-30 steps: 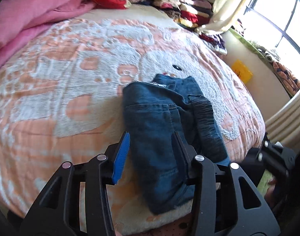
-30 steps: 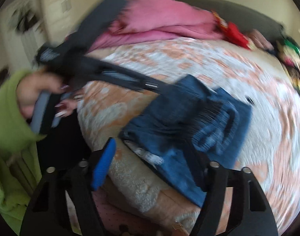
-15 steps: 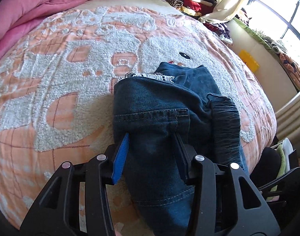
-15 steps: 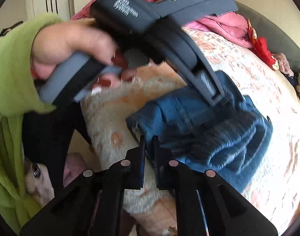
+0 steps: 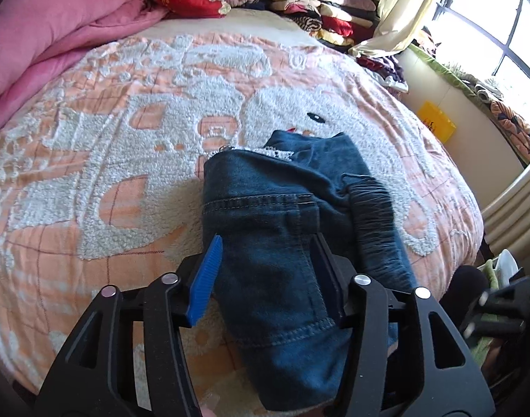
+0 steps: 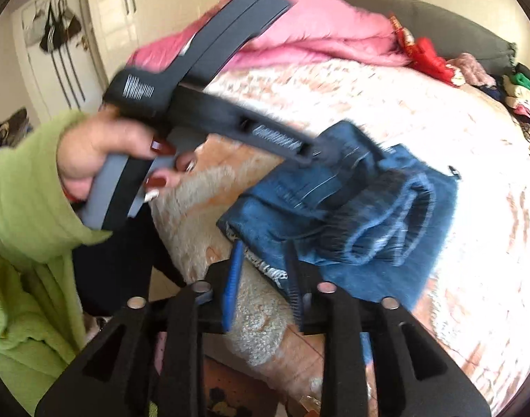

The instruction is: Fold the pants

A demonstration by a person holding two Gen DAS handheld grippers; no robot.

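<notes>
Folded blue jeans (image 5: 292, 194) lie near the front edge of the bed (image 5: 126, 146). My left gripper (image 5: 266, 243) sits over their near end, jaws opening. The denim lies between the blue pad (image 5: 206, 274) and the black finger, with no clear pinch. In the right wrist view a hand in a green sleeve (image 6: 32, 187) holds that left gripper (image 6: 320, 153) over the jeans (image 6: 386, 222). My right gripper (image 6: 265, 250) is at the bed's edge, jaws opening. The jeans' frayed hem (image 6: 272, 271) lies between its fingers, and they are not pressing on it.
A pink blanket (image 5: 49, 27) is heaped at the far left of the bed. Stacks of folded clothes (image 5: 317, 10) stand at the back right by a curtain and window. A yellow item (image 5: 435, 125) lies on the floor to the right. Cupboard doors (image 6: 126, 17) are behind.
The right gripper went from wide to shut and now stands partly apart again at the jeans' hem. The left jaws have widened a little over the denim.
</notes>
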